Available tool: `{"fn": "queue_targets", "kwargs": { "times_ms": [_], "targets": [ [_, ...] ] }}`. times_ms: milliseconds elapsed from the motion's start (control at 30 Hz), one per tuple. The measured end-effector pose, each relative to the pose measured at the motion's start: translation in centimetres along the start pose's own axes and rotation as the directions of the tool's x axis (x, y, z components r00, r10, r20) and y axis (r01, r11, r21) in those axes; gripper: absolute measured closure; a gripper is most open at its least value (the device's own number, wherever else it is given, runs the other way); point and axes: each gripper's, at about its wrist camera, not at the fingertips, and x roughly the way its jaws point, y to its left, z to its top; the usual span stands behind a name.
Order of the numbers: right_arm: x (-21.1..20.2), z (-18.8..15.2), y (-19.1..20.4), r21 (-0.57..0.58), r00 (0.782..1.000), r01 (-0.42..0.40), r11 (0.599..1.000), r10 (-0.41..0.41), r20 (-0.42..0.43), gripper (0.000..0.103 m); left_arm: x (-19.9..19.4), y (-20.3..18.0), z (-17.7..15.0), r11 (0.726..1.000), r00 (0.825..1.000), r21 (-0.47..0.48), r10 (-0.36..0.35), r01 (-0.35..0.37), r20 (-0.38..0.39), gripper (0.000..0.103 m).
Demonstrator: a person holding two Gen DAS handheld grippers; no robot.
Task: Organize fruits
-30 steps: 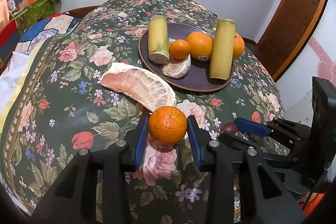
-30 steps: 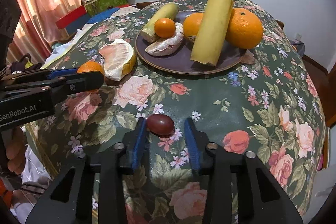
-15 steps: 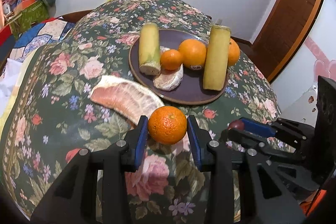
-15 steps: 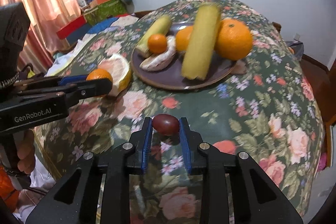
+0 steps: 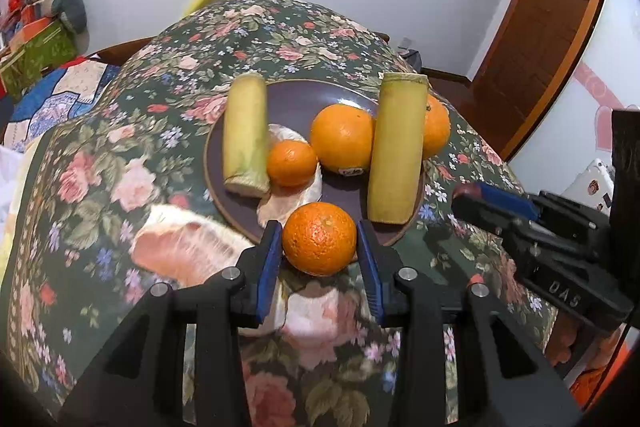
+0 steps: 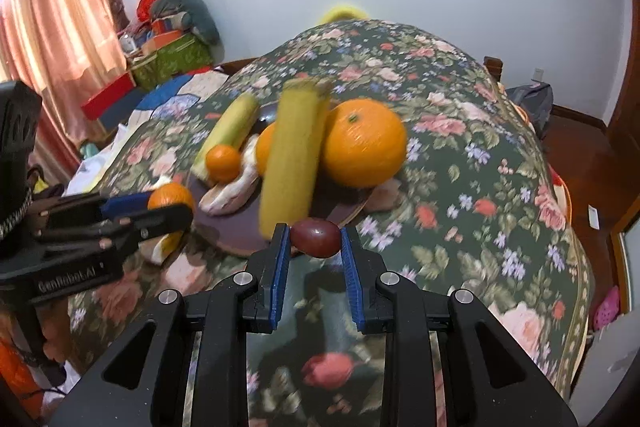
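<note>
My left gripper [image 5: 319, 247] is shut on a small orange [image 5: 319, 238] and holds it above the near rim of the dark plate [image 5: 296, 103]. My right gripper [image 6: 314, 242] is shut on a small dark red fruit [image 6: 315, 237], lifted above the cloth near the plate's [image 6: 228, 239] front edge. The plate holds two yellow-green stalk pieces [image 5: 245, 135] [image 5: 396, 151], a small orange [image 5: 291, 163], two large oranges [image 5: 342, 138] [image 5: 437, 126] and a peeled pomelo piece [image 5: 294, 195]. A large peeled pomelo segment [image 5: 184, 247] lies on the cloth left of the plate.
The table has a dark floral cloth [image 5: 120, 155]. The right gripper's body [image 5: 540, 239] shows at the right of the left wrist view; the left gripper's body [image 6: 80, 227] at the left of the right wrist view. Boxes and bedding [image 6: 168, 43] lie beyond the table's left side.
Both grippers rose off the cloth and moved toward the plate. The right gripper closed on the dark red fruit and lifted it; the left still holds its orange.
</note>
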Motion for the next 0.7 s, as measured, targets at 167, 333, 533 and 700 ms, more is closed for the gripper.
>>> {"fn": "queue_targets", "kwargs": {
  "times_ms": [167,333,533,700],
  "targets": [
    [0.8,1.0,-0.8,0.011,1.000,0.003,1.000,-0.003,0.010,0.079,1.6,-0.4,0.7,1.000,1.000,0.016,-0.009,0.009,-0.012,0.066],
    [1.9,1.1,-1.0,0.003,1.000,-0.004,1.000,0.004,-0.006,0.079,2.6,-0.5,1.3,0.999,1.000,0.028,-0.016,0.017,-0.019,0.066],
    [3.0,1.1,-1.6,0.020,1.000,-0.013,1.000,0.014,-0.024,0.079,3.8,-0.9,1.5,0.999,0.999,0.039,-0.025,0.027,-0.036,0.066],
    [3.6,1.0,-1.6,0.015,0.999,-0.014,1.000,0.014,-0.035,0.079,3.9,-1.2,1.5,0.998,0.999,0.051,-0.025,0.026,-0.032,0.066]
  ]
}}
